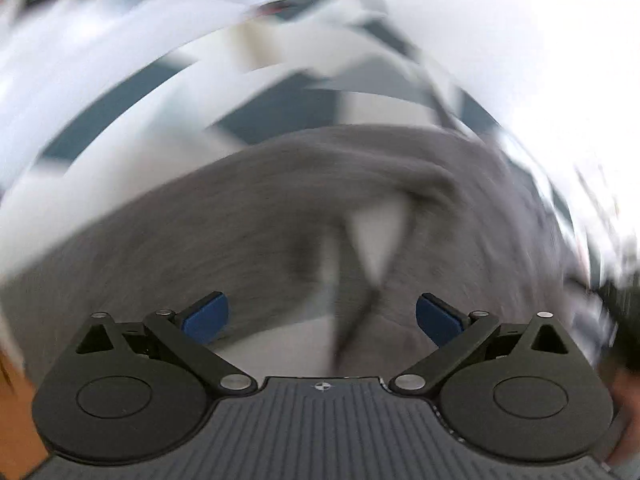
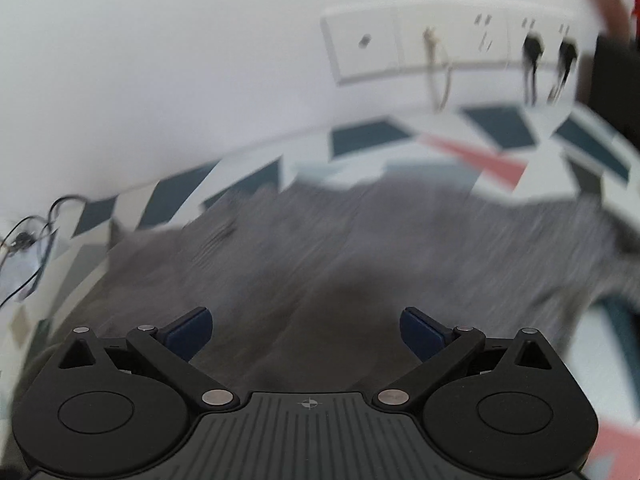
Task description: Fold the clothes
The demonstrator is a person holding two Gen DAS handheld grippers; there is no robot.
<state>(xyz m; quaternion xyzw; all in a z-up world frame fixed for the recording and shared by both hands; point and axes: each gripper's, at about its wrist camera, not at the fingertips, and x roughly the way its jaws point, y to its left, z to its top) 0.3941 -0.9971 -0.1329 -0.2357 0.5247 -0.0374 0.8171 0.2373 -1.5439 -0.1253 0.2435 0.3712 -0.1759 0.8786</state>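
Observation:
A grey garment (image 1: 248, 216) lies spread on a patterned cloth (image 1: 280, 112) of white, dark blue and pale shapes; the left wrist view is heavily blurred. My left gripper (image 1: 322, 318) hangs above the garment, open, its blue pads (image 1: 208, 316) wide apart with nothing between them. A fold or gap in the fabric shows white just ahead of it. In the right wrist view the same grey garment (image 2: 328, 248) fills the middle. My right gripper (image 2: 306, 330) is open above it, blue pads (image 2: 420, 330) spread wide, holding nothing.
A white wall with a socket panel (image 2: 420, 44) and plugged-in dark cables (image 2: 532, 60) stands behind the surface. Thin black wires (image 2: 28, 240) lie at the left edge. The patterned cloth (image 2: 480, 152) has a pink triangle. A hand shows at the right edge (image 1: 624, 392).

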